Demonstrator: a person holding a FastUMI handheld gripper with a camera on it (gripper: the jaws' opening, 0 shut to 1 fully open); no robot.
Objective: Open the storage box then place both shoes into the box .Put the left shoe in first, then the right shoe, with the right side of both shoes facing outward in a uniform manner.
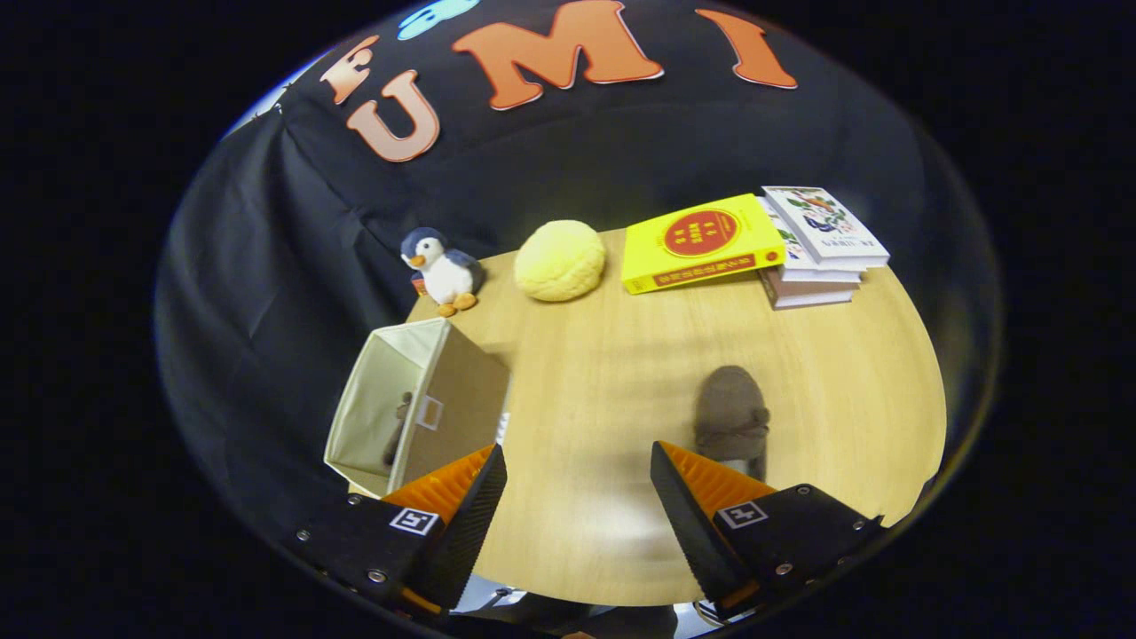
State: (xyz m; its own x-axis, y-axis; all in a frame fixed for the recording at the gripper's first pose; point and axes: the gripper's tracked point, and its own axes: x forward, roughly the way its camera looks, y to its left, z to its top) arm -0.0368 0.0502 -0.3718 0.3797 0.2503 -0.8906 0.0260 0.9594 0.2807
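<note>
Claw spread, empty, over bare round wooden bench.
Brown shoe lower right by right finger; beige fabric storage box open, lower left, holding another shoe; plush penguin, yellow cushion, stacked books line the far edge.

gripper view | rides tongs | high, tilted down | table ahead

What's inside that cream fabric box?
One dark shoe shows inside the storage box, against its near wall, which hides the shoe's lower part. The second shoe sits on the table. The gripper is empty, jaws apart.
</note>
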